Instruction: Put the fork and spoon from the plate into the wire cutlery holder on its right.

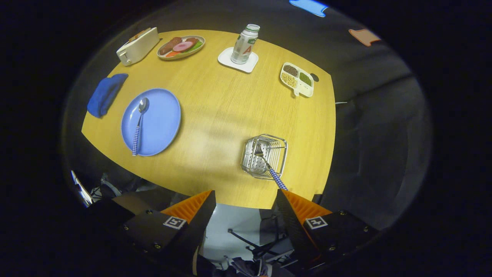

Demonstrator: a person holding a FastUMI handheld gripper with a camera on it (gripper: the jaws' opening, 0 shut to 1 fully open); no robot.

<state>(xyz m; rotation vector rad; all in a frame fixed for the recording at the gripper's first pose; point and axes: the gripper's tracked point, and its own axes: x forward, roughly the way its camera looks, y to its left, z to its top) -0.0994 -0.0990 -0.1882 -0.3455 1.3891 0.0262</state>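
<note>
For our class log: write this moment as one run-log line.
gripper: open, empty | fork: in wire holder | spoon: on plate

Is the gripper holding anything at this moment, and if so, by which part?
Nothing is held. The gripper is open with an empty gap between its fingers. The fork already stands in the wire holder, and the spoon lies on the blue plate.
</note>
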